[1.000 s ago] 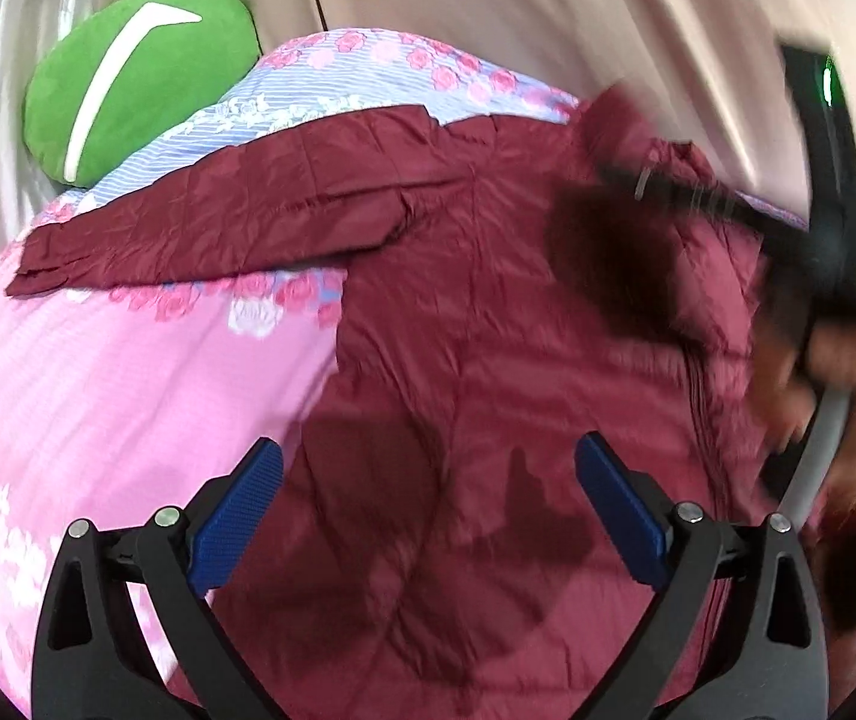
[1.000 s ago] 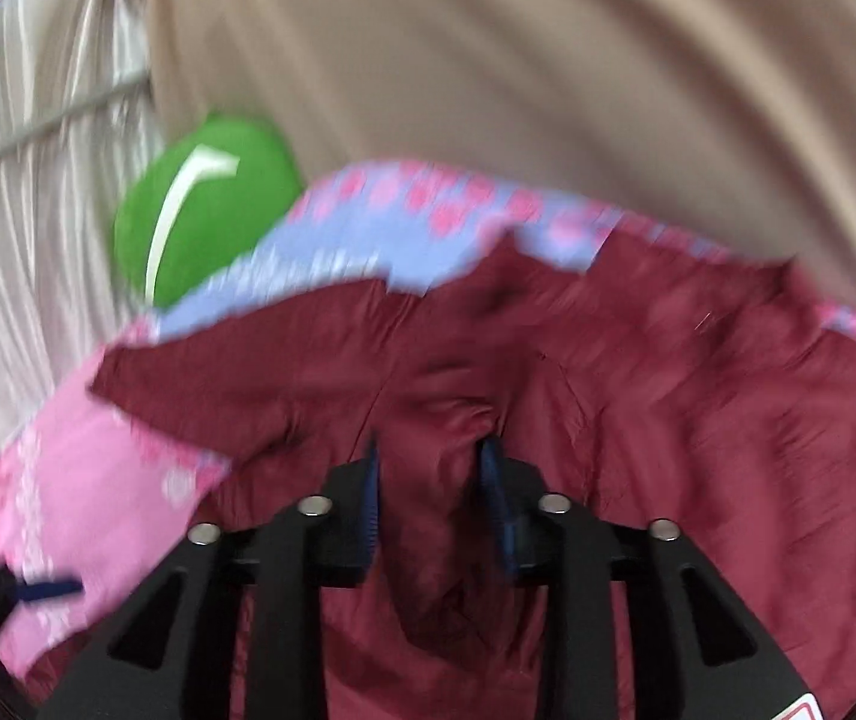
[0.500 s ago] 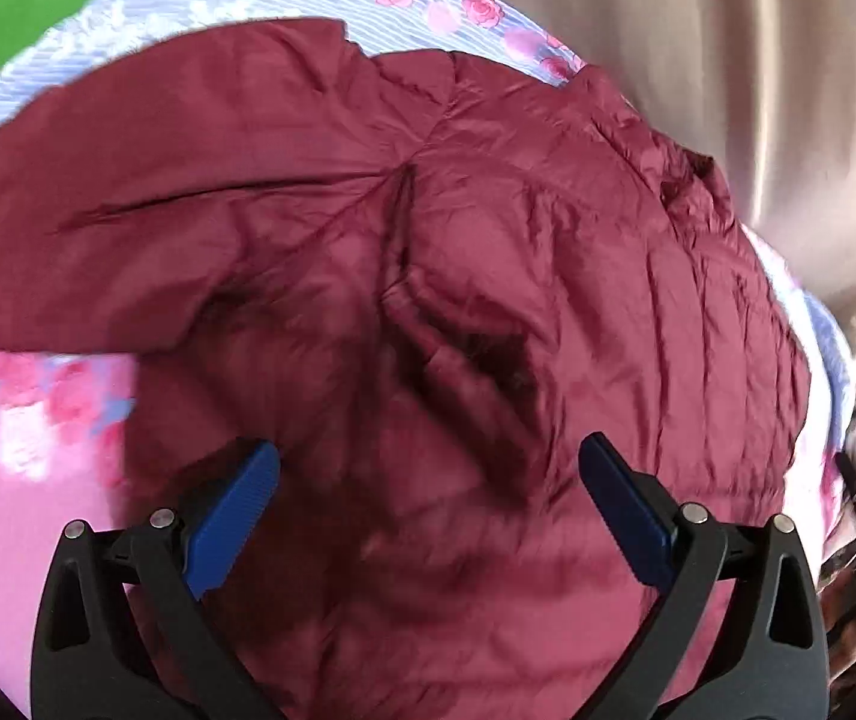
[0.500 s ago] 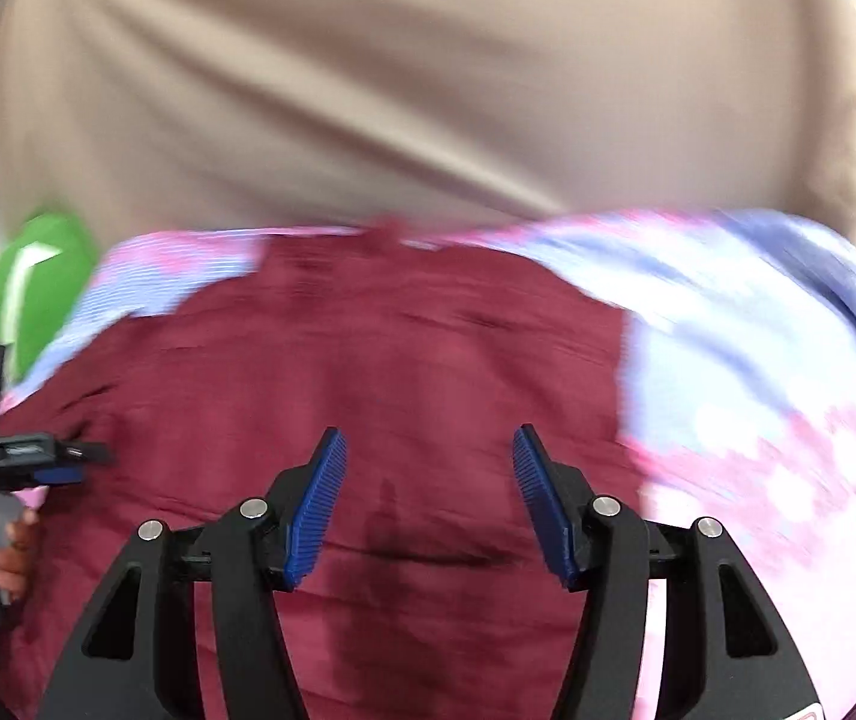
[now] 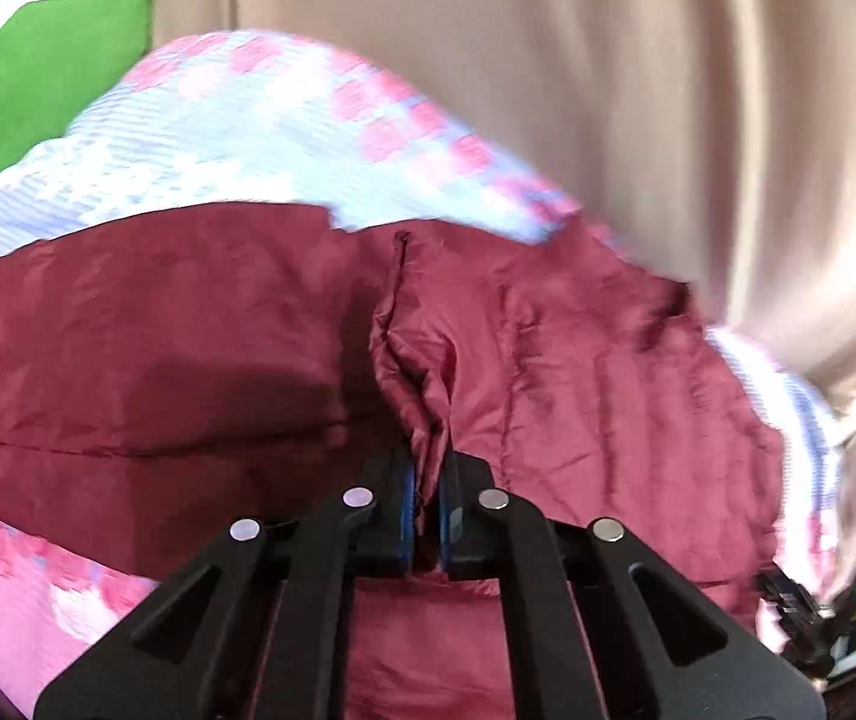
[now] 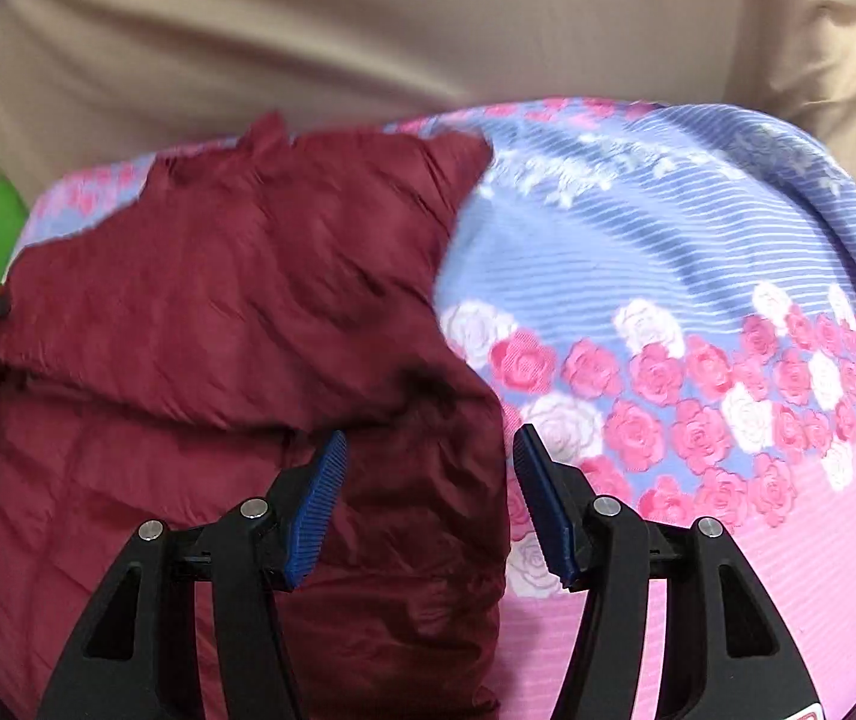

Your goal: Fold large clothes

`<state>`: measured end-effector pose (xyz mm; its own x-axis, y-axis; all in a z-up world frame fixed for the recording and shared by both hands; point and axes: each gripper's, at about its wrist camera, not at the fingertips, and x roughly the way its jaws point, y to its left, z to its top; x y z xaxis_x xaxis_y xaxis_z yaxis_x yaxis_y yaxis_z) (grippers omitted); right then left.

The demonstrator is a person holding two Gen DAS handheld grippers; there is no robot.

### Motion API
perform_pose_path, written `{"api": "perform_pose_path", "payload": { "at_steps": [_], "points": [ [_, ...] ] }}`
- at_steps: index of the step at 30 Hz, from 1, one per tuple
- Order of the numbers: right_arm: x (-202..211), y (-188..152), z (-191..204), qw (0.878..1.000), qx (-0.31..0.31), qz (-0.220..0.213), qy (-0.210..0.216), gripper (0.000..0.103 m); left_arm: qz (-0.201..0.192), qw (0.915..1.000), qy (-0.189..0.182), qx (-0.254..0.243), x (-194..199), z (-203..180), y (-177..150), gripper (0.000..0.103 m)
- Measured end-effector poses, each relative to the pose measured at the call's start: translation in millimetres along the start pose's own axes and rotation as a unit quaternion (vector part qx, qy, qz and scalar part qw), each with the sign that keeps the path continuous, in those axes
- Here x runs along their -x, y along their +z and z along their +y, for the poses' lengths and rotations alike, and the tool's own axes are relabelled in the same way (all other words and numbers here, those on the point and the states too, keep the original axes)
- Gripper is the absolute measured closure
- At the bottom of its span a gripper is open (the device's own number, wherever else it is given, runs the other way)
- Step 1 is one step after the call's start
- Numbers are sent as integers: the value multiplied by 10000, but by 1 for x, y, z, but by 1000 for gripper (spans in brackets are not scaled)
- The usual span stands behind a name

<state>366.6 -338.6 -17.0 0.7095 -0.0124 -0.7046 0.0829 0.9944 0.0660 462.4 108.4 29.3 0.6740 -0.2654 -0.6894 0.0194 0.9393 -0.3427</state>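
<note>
1. A dark red padded jacket (image 5: 577, 372) lies spread out on a bed, over a bedspread (image 6: 697, 276) with blue stripes and pink and white roses that turns plain pink toward the near edge.
2. In the left wrist view a ridge of the jacket's cloth is gathered up and runs straight into the left claw (image 5: 426, 516). Its blue pads have just snapped together from wide open and now pinch that fold, with only the cloth between them.
3. In the right wrist view the jacket's side edge runs down between the blue pads (image 6: 314, 504) of the right claw (image 6: 428, 504). This claw has just been opening and now stands partly open, neither pad pressing on the cloth.
4. A green cushion (image 5: 50, 60) with a white stripe sits at the far left of the bed.
5. A beige curtain (image 6: 404, 30) hangs behind the bed.
</note>
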Motion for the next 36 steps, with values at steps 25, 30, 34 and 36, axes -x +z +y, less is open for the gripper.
{"api": "perform_pose_path", "payload": {
  "at_steps": [25,30,34,36],
  "points": [
    [38,37,-9,9933,-1079,-417,29,83,-22,9996,195,-206,-41,23,-28,96],
    [14,74,21,9980,-493,-398,1,85,-45,9998,118,-141,-39,27,-31,96],
    [-21,89,-2,9910,-1317,23,244,82,-63,10000,5,-69,-33,33,-36,96],
    [-22,78,-16,9841,-1723,387,183,73,-59,10000,-56,-18,-31,36,-37,96]
  ]
}}
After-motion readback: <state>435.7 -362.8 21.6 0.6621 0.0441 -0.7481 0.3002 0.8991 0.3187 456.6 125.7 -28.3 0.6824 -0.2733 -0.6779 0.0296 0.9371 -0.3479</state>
